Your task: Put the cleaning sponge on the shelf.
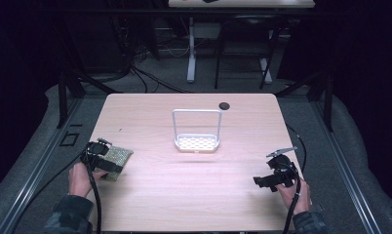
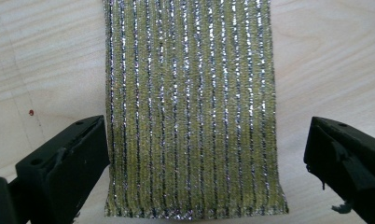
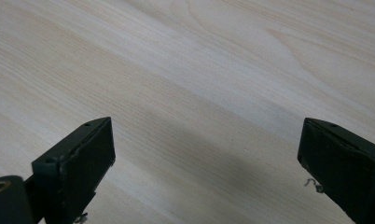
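Observation:
A yellow-green scouring pad (image 1: 117,157) with silver glitter stripes lies flat near the table's left edge. My left gripper (image 1: 102,155) hovers right over it, open, and in the left gripper view the pad (image 2: 190,112) lies between the two wide-apart jaws without touching either. My right gripper (image 1: 272,179) is held near the table's front right, open, with bare wood (image 3: 185,93) under its jaws. A white wire rack (image 1: 197,130) with a perforated tray and a tall handle stands at the middle of the table.
The light wooden table (image 1: 194,195) has a small dark round hole cover (image 1: 224,105) near its far edge. Black cables trail from both grippers off the front edge. Dark floor and frame legs surround the table.

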The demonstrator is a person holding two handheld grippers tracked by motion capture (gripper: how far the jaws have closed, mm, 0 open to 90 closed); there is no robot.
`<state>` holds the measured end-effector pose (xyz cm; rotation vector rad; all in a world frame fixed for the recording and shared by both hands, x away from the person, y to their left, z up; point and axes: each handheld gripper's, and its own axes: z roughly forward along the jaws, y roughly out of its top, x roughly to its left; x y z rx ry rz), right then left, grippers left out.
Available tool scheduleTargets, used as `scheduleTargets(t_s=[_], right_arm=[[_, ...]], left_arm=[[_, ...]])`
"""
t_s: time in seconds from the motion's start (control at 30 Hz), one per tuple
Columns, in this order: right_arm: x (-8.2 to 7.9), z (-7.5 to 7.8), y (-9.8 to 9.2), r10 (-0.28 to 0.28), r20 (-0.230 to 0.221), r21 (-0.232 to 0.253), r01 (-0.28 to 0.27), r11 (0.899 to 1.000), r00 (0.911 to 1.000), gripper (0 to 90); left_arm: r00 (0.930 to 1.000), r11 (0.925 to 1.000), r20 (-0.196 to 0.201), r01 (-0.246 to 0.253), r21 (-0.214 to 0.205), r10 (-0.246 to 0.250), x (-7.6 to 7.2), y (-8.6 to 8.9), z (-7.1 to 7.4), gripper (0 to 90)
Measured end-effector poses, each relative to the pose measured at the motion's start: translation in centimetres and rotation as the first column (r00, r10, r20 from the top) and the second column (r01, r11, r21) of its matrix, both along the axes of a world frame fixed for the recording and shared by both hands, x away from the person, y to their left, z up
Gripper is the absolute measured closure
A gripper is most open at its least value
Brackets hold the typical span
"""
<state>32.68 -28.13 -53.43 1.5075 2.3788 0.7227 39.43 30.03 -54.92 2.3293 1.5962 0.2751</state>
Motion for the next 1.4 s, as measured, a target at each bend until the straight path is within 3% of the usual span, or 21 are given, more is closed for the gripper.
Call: scheduleTargets(t_s=[0.27,0.63,1.4], right_arm=[[0.1,-0.1,0.0,0.003,-0.009,-0.001,-0.003,1.0,1.0,3.6],[0.1,0.1,-0.1,0.001,0.012,-0.001,-0.001,1.0,0.9999,4.6],[0.1,0.0,-0.1,0.004,0.012,-0.001,-0.004,1.0,0.9999,5.9]], left_arm=[[0.9997,1.0,-0.023,0.002,0.005,-0.002,0.5,-0.1,-0.5,0.0],[0.9985,0.9995,-0.054,0.01,0.029,-0.009,0.9,-0.3,-0.9,0.0],[0.9977,0.9982,-0.068,0.002,0.059,0.002,0.8,-0.7,-0.9,8.3]])
